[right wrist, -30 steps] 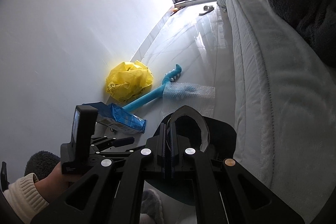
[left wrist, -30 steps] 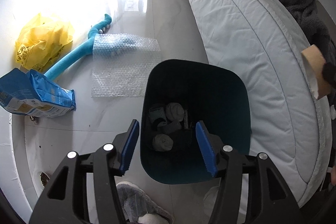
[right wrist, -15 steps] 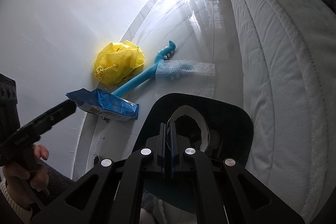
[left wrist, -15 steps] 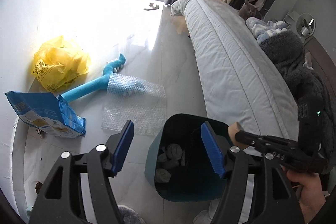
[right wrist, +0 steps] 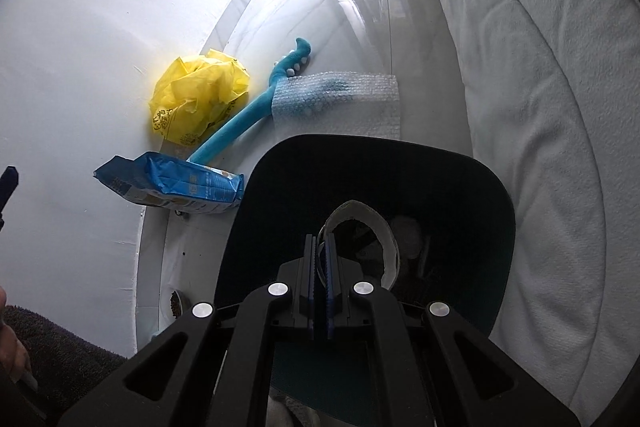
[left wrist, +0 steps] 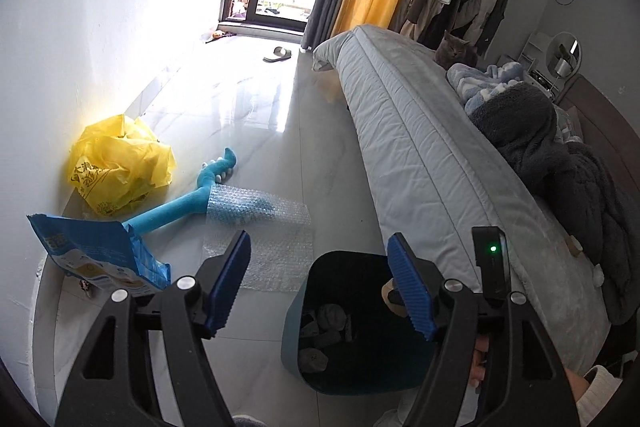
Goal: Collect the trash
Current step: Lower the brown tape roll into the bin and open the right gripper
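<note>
A dark teal bin (left wrist: 292,339) stands on the floor beside the bed, with several crumpled grey wads (left wrist: 332,315) at its bottom. My left gripper (left wrist: 319,243) hovers above and in front of the bin, its jaws opening with nothing between them. My right gripper (right wrist: 319,247) is shut on the wall of a cardboard roll (right wrist: 386,227), held low over the mouth of the bin (right wrist: 496,211). A yellow plastic bag (left wrist: 120,167), a blue packet (left wrist: 96,255) and a sheet of bubble wrap (left wrist: 264,227) lie on the floor by the wall.
A long teal plush toy (left wrist: 176,211) lies partly under the bubble wrap. The bed (left wrist: 420,155) runs along the right, with dark blankets (left wrist: 560,163) and a grey cat (left wrist: 456,49) on it. A slipper (left wrist: 278,54) lies near the balcony door. A small bowl (right wrist: 176,301) sits by the wall.
My left gripper has risen and tilted up away from the bin, and its jaws have widened. My right gripper has come down with the cardboard roll toward the bin's mouth.
</note>
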{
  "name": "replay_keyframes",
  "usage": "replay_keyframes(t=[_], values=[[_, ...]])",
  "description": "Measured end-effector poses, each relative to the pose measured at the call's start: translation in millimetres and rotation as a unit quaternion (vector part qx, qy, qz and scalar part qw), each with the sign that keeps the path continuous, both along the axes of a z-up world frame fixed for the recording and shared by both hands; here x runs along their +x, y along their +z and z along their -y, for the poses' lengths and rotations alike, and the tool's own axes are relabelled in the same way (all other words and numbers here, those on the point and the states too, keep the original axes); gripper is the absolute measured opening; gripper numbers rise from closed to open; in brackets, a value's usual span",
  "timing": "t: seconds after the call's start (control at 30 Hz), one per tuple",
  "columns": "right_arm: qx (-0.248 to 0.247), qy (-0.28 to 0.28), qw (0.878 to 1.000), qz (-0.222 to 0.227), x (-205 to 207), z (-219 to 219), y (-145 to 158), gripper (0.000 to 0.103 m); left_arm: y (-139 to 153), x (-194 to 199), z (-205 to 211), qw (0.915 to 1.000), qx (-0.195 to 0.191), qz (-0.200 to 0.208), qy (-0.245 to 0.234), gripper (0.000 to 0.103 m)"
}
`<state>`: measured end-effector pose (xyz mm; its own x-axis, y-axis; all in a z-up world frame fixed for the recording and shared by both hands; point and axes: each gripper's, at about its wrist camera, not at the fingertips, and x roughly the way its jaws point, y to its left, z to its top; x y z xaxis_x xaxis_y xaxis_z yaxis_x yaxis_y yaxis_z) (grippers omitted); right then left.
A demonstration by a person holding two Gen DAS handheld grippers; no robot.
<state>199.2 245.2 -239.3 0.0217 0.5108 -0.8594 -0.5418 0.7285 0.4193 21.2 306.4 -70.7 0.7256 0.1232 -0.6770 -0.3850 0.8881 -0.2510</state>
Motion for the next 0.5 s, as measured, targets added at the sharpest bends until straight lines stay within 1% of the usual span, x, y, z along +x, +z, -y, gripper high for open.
replay_keyframes(t=[0.13,0.2,0.37,0.4,0.43,0.47,0.5], values=[[0.011,-0.001,1.0,-0.011,-1,-1,-1,0.005,13,0,8,0.9998,0.007,0.017,-0.005,0.078],[0.006,0.003,1.0,-0.009,-2,-3,-2,0.005,18,0,13,0.9996,0.013,0.023,-0.008,0.082],[-0.013,0.016,1.0,0.0,-7,-7,-3,0.006,30,1,29,0.9986,0.031,0.035,-0.023,0.083],[-0.014,0.019,1.0,0.002,-9,-7,-3,0.01,32,1,32,0.9984,0.033,0.038,-0.026,0.083],[-0.015,0.02,1.0,0.003,-9,-7,-3,0.016,35,1,36,0.9981,0.034,0.042,-0.03,0.083],[-0.015,0.022,1.0,0.004,-10,-6,-2,0.02,38,1,39,0.9978,0.036,0.045,-0.033,0.083],[-0.014,0.022,1.0,0.005,-10,-5,-1,0.03,39,0,40,0.9975,0.037,0.047,-0.036,0.083]])
